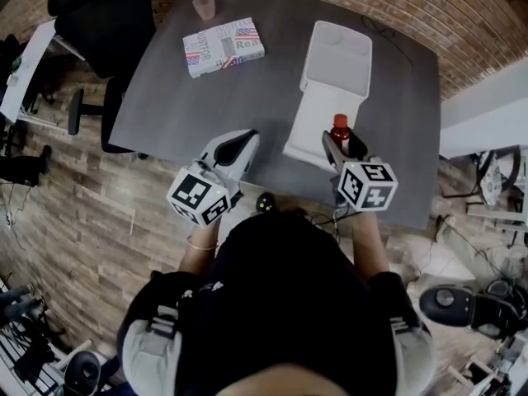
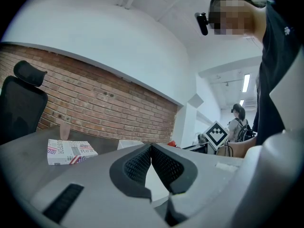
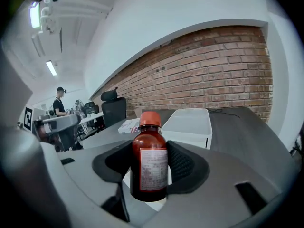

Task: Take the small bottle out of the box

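A small brown bottle [image 1: 340,128] with a red cap stands upright between the jaws of my right gripper [image 1: 334,144], which is shut on it. It hangs above the near part of the open white box [image 1: 318,35] on the grey table [image 1: 165,106]. In the right gripper view the bottle [image 3: 148,160] fills the gap of the gripper [image 3: 149,148], its label facing me, and the white box [image 3: 187,122] lies behind it. To the left of the box, my left gripper [image 1: 239,143] is held level with its pads [image 2: 142,163] touching at the tip and nothing between them.
A flag-printed carton [image 1: 223,46] lies at the table's far left with a pinkish cup [image 1: 204,7] behind it. A black office chair [image 1: 103,23] stands off the table's left corner. A dark cable [image 1: 381,30] runs along the far right. A brick wall backs the table.
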A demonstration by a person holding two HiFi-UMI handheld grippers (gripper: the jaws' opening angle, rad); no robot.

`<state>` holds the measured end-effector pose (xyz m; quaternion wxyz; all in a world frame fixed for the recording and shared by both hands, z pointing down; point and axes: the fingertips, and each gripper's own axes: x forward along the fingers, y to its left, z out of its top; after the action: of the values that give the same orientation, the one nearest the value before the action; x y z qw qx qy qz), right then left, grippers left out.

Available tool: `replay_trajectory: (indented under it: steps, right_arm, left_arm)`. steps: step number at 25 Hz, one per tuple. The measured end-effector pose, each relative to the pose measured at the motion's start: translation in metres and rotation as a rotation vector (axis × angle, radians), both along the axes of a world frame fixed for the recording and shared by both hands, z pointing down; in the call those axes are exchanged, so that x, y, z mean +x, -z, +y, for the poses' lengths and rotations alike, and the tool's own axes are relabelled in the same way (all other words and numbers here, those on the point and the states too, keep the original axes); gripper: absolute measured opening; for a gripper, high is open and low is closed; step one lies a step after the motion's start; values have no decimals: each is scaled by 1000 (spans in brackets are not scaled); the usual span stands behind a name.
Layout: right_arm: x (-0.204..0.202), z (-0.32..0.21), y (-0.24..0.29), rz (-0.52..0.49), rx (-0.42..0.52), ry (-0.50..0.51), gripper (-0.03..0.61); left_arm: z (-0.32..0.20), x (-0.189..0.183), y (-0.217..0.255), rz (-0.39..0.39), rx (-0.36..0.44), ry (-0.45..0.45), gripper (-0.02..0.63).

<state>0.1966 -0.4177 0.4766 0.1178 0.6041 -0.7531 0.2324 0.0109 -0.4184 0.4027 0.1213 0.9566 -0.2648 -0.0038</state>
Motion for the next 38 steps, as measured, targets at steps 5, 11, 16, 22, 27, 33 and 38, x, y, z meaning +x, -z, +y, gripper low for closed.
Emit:
replay_trajectory:
  steps: [5, 11, 16, 22, 27, 33, 38]
  right_arm:
    - [11, 8, 28, -22, 64, 12, 221]
    - [23, 17, 58, -52, 144, 11, 221]
    - [27, 24, 73, -67, 198, 0, 221]
    - [27, 24, 74, -72, 206, 19, 221]
    - [26, 24, 74, -71, 200, 32, 221]
    - [23, 23, 74, -64, 205, 50, 221]
    - [24, 23, 71, -68, 196, 49, 221]
  left_arm:
    - [4, 21, 8, -8, 8, -6, 2]
    - [8, 39, 17, -24, 27, -10, 2]
    - [12, 45, 21, -41, 35, -12, 2]
    - [13, 52, 21, -53, 39, -13, 2]
    - [14, 52, 22, -55, 39, -10, 2]
    - [14, 51, 21, -56, 43, -3, 2]
    - [13, 52, 20, -57, 33, -1, 2]
